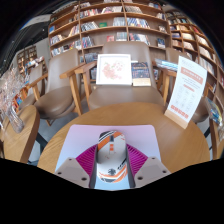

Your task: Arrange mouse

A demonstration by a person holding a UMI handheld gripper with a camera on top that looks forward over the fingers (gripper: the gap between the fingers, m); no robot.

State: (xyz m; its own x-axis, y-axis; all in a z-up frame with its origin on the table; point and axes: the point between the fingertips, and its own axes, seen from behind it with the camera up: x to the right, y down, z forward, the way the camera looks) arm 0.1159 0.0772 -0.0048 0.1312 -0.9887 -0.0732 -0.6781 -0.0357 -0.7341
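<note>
A white mouse with orange and grey stripes sits between the fingers of my gripper. The pink pads press on both of its sides, so the gripper is shut on it. The mouse is over a pale lavender mouse mat that lies on a round wooden table. I cannot tell whether the mouse rests on the mat or is held just above it.
A white sign card stands at the table's right edge. Wooden chairs and another table with a poster are beyond. Bookshelves fill the back. Books stand on a side table at the left.
</note>
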